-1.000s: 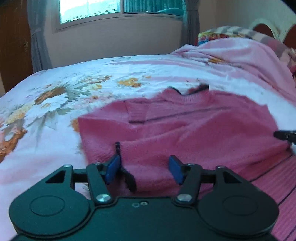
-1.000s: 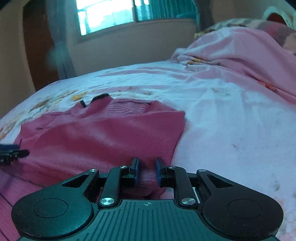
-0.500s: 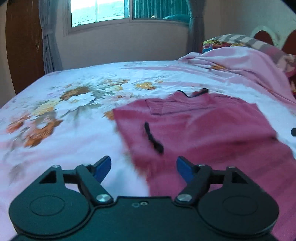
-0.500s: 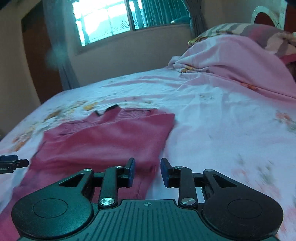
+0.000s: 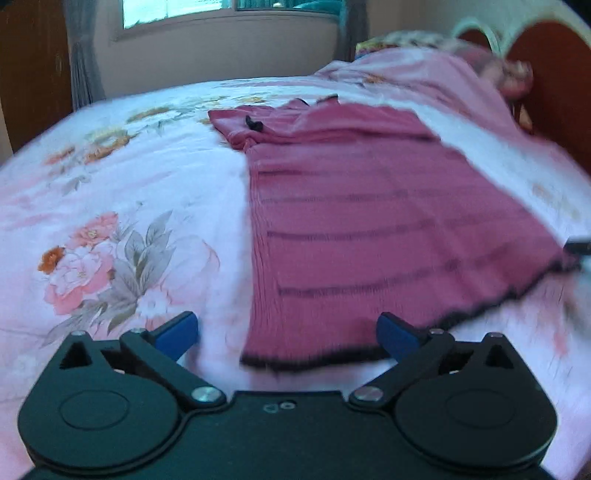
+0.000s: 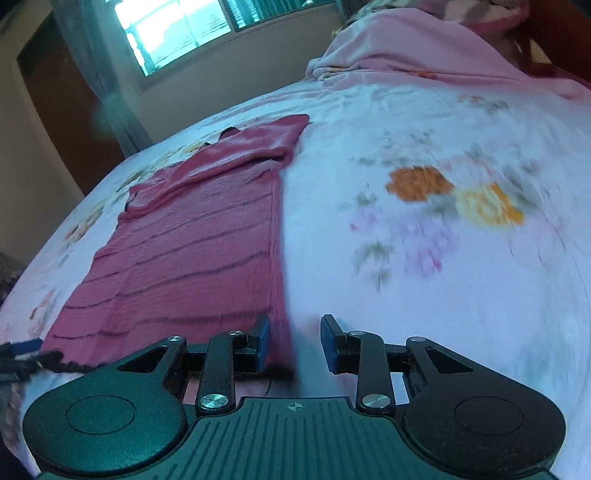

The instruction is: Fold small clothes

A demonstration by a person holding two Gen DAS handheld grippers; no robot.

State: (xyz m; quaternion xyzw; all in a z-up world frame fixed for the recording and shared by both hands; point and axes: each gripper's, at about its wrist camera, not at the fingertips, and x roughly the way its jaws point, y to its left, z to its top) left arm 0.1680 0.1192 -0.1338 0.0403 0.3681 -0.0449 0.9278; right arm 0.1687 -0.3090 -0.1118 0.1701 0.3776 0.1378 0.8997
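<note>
**Both claws at the hem, nothing gripped yet**

Pink sweater (image 5: 388, 221) lies flat on the floral bedsheet (image 5: 129, 192), sleeves folded in over the chest. It reads as a long strip. Long axis runs away from both cameras: dark-trimmed hem (image 5: 314, 360) nearest, collar (image 5: 317, 101) at the far end toward the window (image 6: 177, 33).

Left gripper (image 5: 287, 334): jaws opening, very wide, over the hem's left corner. Cloth sits between them, pads not pressing it.

Right gripper (image 6: 294, 341): jaws narrow but apart, over the right hem corner (image 6: 282, 354). Cloth edge sits in the gap; blurred, no pinch visible.

My read: one claw per hem corner so the bottom lifts evenly and folds up toward the collar.
</note>
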